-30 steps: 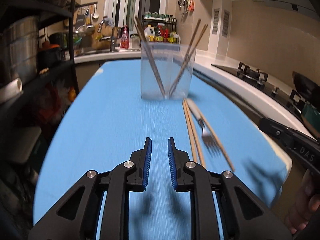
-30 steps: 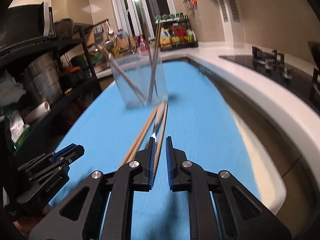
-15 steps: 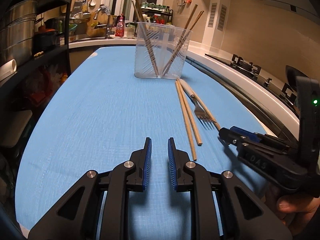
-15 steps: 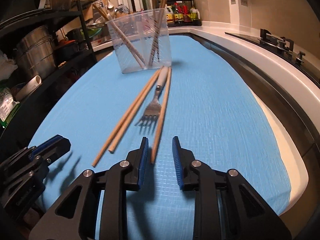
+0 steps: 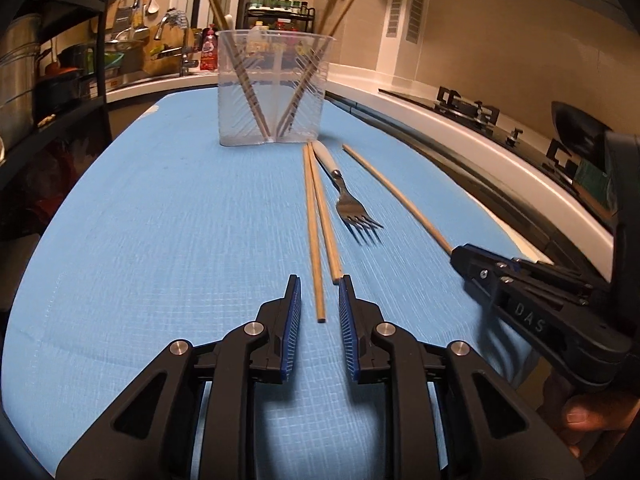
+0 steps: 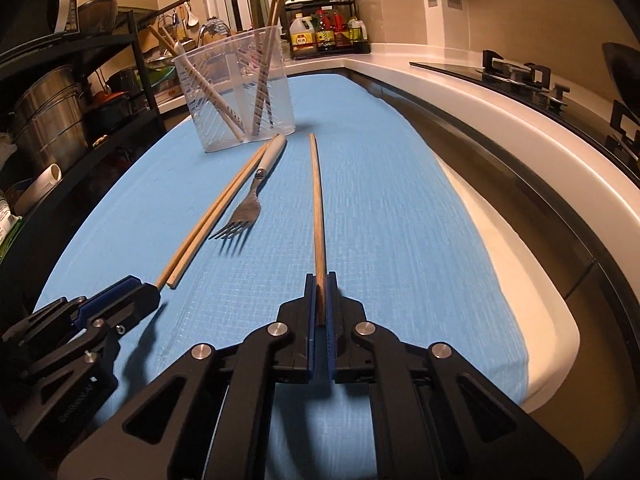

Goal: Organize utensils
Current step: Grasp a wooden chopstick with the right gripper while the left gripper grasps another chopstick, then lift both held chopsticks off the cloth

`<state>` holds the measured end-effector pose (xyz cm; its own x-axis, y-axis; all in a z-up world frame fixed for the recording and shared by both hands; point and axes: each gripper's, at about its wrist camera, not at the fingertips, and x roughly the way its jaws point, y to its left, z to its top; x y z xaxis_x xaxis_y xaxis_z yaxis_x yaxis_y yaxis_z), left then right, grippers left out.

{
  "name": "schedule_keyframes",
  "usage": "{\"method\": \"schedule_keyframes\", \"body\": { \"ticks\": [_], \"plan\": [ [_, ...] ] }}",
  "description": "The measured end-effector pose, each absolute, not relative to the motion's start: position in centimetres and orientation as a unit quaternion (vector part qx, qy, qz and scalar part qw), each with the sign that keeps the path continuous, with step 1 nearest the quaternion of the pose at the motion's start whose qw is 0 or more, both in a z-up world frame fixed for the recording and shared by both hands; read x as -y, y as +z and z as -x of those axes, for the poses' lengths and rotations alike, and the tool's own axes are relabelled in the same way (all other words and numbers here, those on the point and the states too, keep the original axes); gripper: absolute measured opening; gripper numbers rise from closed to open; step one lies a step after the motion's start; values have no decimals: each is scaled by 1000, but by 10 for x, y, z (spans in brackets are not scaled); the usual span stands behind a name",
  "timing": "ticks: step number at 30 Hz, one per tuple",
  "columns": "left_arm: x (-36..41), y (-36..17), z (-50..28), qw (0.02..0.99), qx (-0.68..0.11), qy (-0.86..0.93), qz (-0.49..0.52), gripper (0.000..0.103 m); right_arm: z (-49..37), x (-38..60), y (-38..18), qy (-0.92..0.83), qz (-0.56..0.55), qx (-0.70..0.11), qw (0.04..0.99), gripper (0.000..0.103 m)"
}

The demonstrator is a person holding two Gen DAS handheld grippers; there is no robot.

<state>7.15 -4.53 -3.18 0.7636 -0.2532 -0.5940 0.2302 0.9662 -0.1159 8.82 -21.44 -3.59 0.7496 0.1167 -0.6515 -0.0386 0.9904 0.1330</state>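
Between right gripper (image 6: 319,280) pads, chopstick (image 6: 317,196) visibly pinched

The left gripper (image 5: 319,304) hovered open over the blue tabletop (image 5: 160,220), its fingers (image 5: 294,300) straddling two chopsticks (image 5: 316,220) lying just left of the fork (image 5: 348,196), nearer than the clear cup (image 5: 272,92).

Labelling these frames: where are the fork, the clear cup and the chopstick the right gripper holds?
fork (image 5: 354,211): left wrist view, base of tines.
clear cup (image 6: 236,80): right wrist view, front wall.
held chopstick (image 6: 318,208): right wrist view, mid-shaft.
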Motion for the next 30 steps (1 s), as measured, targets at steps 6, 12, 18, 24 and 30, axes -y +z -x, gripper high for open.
{"method": "schedule_keyframes", "body": {
  "ticks": [6,12,18,24,30],
  "plan": [
    [49,-35,-67,945,-308,-106,-9,4,-85,216,-37,39,-51,-349,935,5],
    [24,-36,-51,953,-295,-66,-1,4,-81,215,-37,33,-50,-346,936,5],
    [12,-37,-41,956,-287,-51,13,5,-77,217,-38,29,-54,-343,937,6],
    [16,-39,-48,959,-279,-50,9,7,-80,217,-38,32,-45,-342,938,6],
    [20,-41,-49,961,-273,-45,1,7,-82,216,-38,32,-44,-342,938,6]
  ]
}}
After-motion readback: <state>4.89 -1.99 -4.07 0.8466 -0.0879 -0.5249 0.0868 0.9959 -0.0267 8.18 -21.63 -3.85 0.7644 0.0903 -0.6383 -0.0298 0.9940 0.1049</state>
